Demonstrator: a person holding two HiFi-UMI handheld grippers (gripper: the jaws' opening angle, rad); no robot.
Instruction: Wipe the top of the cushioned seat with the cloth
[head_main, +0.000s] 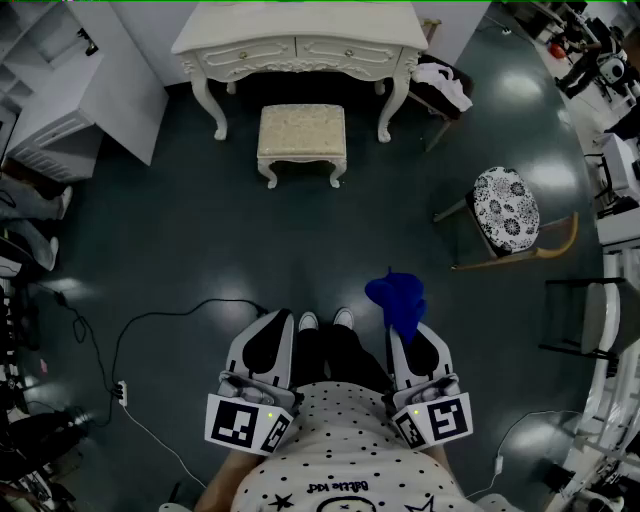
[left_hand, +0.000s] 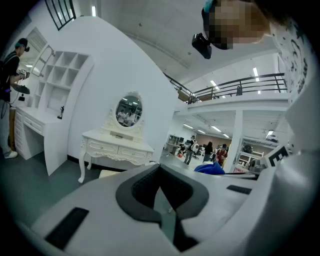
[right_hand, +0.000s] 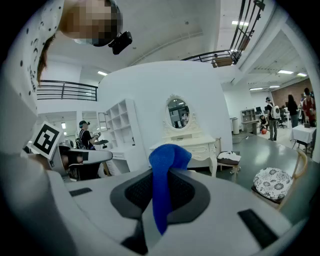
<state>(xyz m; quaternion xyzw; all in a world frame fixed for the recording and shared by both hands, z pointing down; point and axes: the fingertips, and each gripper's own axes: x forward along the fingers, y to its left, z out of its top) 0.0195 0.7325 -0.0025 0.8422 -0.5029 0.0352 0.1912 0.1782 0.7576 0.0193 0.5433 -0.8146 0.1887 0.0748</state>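
- Right gripper (head_main: 405, 328) (right_hand: 159, 200): held low at the person's right side. Its jaws are closed on the cloth and the dark pads press it from both sides.
- Cloth (head_main: 398, 297) (right_hand: 162, 180): blue. One strip hangs down between the right gripper's pads and the rest bunches above the jaw tips (it also shows as a blue lump in the left gripper view (left_hand: 210, 168)).
- Left gripper (head_main: 279, 322) (left_hand: 161, 192): held level with the right one at the person's left side. Its jaws are drawn together and nothing is between them.
- Cushioned seat (head_main: 301, 132): a cream stool with curved white legs. It stands on the dark floor (head_main: 200, 250) just in front of the dressing table, well apart from both grippers. Its top is bare.
- Dressing table (head_main: 300, 45) (right_hand: 192, 147): white and carved, against the wall, with an oval mirror (left_hand: 129, 111) above it.
- Chair (head_main: 506, 212) (right_hand: 272, 182): has a black-and-white patterned cushion and stands to the right of the stool.
- Shoes (head_main: 325, 320): two white toes, between the grippers.
- Cable (head_main: 130, 340): black, looped on the floor at the left.
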